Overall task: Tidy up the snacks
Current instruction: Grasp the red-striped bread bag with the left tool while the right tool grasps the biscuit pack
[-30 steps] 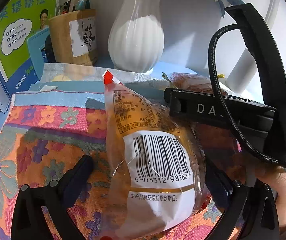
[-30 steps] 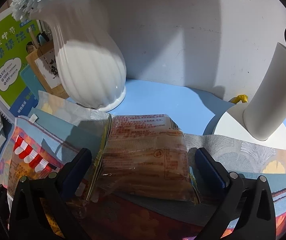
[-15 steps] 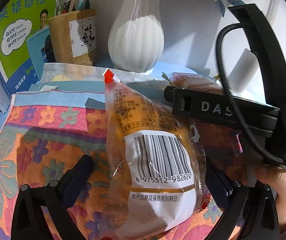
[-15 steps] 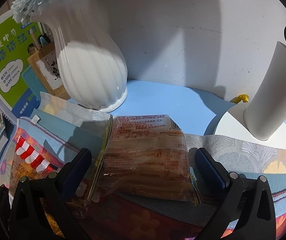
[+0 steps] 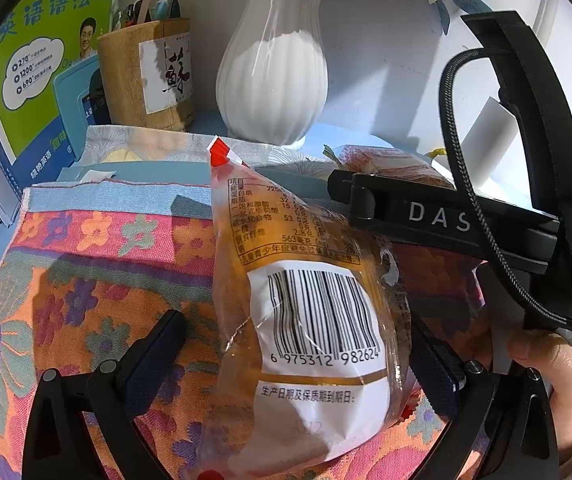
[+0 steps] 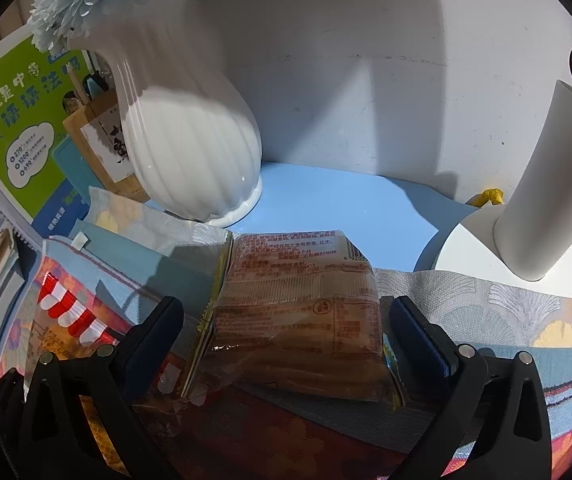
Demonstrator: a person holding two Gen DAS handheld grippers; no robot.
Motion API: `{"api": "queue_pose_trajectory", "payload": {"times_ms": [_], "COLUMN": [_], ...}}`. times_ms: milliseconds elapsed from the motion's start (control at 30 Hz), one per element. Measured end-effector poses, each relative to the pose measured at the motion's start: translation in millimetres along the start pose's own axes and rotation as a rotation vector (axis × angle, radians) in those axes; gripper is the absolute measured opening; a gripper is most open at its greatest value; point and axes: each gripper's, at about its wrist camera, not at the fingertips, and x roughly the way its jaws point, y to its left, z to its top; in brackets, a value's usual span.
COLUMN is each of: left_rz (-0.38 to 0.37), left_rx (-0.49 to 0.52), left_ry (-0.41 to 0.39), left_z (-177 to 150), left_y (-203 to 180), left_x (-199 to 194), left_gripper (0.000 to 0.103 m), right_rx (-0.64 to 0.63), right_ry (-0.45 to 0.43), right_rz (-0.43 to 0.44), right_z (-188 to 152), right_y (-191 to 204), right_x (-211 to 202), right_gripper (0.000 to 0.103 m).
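On the floral cloth (image 5: 85, 280), below the white ribbed vase (image 5: 273, 80) at 12 o'clock, the left gripper (image 5: 298, 364) stands apart around the barcoded snack bag (image 5: 310, 320), the right gripper (image 6: 286, 340) likewise spread astride a brown snack pack (image 6: 298, 312).

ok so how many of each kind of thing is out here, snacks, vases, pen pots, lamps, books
snack packs: 2 (barcode pack, brown pack)
vase: 1
pen pot: 1
lamp: 1
green book: 1
total: 6
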Motion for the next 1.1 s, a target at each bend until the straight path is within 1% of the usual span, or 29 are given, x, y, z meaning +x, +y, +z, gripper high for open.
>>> {"api": "queue_pose_trajectory", "payload": {"times_ms": [100,233,367,400,433,467,500,533,600,633,700,800,867,1033,1100], "left_rz": [0.001,0.033,0.041,0.043,0.041,0.032,0.029,0.043,0.032,0.018,0.005,0.006,0.002,-0.04,-0.053], "left_rx": [-0.015,-0.055,-0.1,-0.102,-0.101,-0.098,-0.096,-0.093,-0.097,-0.11,-0.123,-0.126,-0.129,-0.161,-0.164], "left_ry": [-0.006,-0.013,-0.02,-0.025,-0.031,-0.044,-0.052,-0.064,-0.071,-0.073,-0.079,-0.096,-0.113,-0.167,-0.175], "left_z": [-1.5,-1.7,-2.1,-2.6,-2.9,-3.7,-4.0,-3.9,-4.5,-4.8,-5.5,-4.6,-4.6,-2.3,-1.0], "left_y": [5.8,17.1,28.5,29.4,30.1,30.1,30.0,30.3,31.4,33.4,36.9,37.1,37.9,43.9,45.6], "left_x": [-4.5,-8.6,-13.9,-15.7,-17.2,-20.1,-22.2,-25.0,-27.3,-27.3,-28.3,-25.5,-24.9,-33.7,-34.8], "left_gripper": [0.103,0.103,0.103,0.102,0.093,0.081,0.063,0.061,0.059,0.058,0.058,0.057,0.056,0.047,0.047], "right_rx": [0.019,0.045,0.009,0.001,-0.001,-0.003,-0.004,-0.003,0.012,0.028,0.086,0.149,0.162,0.162,0.151], "right_ry": [-0.02,-0.035,-0.019,-0.017,-0.018,-0.022,-0.028,-0.04,-0.067,-0.076,-0.091,-0.105,-0.129,-0.225,-0.248], "right_rz": [0.002,0.026,-0.021,-0.036,-0.049,-0.052,-0.043,-0.038,-0.018,0.007,0.084,0.142,0.169,0.176,0.194], "right_z": [-0.5,-0.6,-0.1,-0.3,-0.5,-0.9,-1.4,-1.7,-2.6,-2.9,-3.5,-4.6,-6.0,-8.3,-8.3], "right_y": [-4.0,-11.9,-4.1,-2.0,-1.4,-1.2,-1.5,-1.9,-5.4,-7.8,-19.7,-32.0,-34.5,-33.0,-31.3], "right_x": [-4.0,-7.9,-5.4,-5.0,-5.0,-6.1,-7.4,-9.7,-15.2,-16.2,-18.2,-19.7,-24.2,-40.9,-46.5], "right_gripper": [0.103,0.103,0.102,0.101,0.098,0.079,0.071,0.071,0.069,0.069,0.068,0.067,0.067,0.065,0.065]}}
